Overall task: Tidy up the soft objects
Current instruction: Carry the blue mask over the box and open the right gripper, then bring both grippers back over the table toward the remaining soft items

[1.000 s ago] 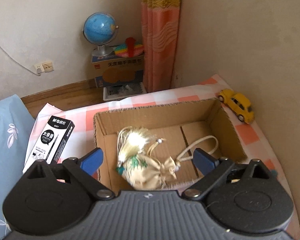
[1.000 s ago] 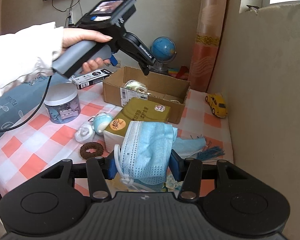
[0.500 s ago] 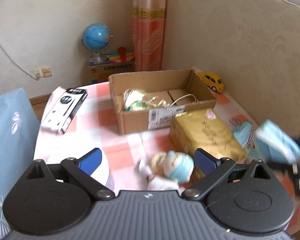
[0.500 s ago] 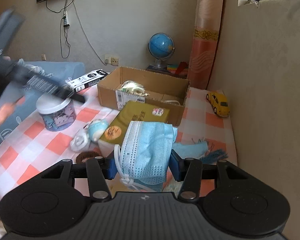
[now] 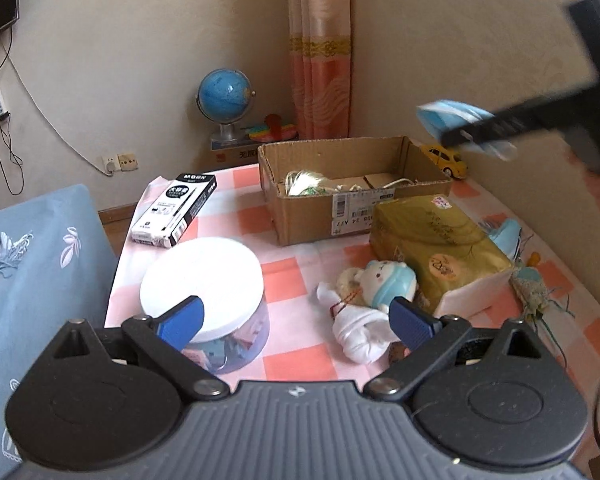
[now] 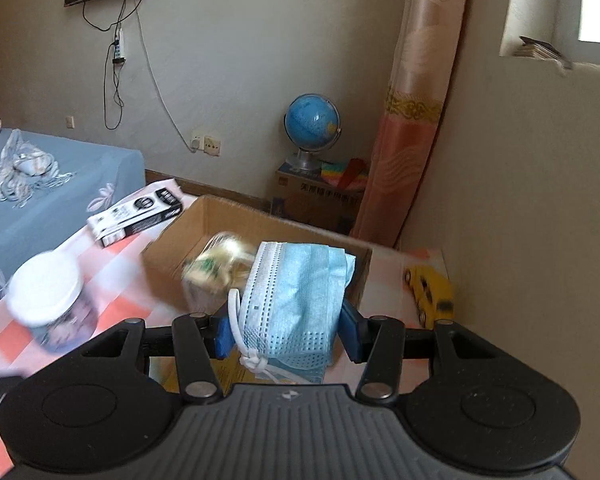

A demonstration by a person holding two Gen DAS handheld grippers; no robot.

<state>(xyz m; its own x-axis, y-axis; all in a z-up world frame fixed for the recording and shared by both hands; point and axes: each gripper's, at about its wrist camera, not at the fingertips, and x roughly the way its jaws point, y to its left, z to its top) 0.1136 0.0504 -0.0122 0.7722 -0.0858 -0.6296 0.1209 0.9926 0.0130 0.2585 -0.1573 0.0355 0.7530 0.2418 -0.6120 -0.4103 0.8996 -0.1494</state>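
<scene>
My right gripper (image 6: 286,330) is shut on a folded blue face mask (image 6: 296,304) and holds it in the air near the open cardboard box (image 6: 204,232). In the left wrist view the mask (image 5: 456,118) shows blurred above the box (image 5: 340,200), which holds a cream tasselled pouch (image 5: 304,182). My left gripper (image 5: 296,320) is open and empty, low over the checked cloth (image 5: 292,240). A small plush doll with a blue hat (image 5: 376,284) lies just beyond its right finger (image 5: 410,322).
A white-lidded jar (image 5: 202,284) stands at the left finger. A gold tissue pack (image 5: 436,248), a black-and-white pen box (image 5: 176,210), a yellow toy car (image 5: 446,158) and tasselled items (image 5: 534,284) lie on the cloth. A wall runs along the right. A blue bed (image 5: 32,280) is left.
My left gripper has pulled back from over the box to the near side of the cloth. My right gripper has risen and moved toward the box with the mask.
</scene>
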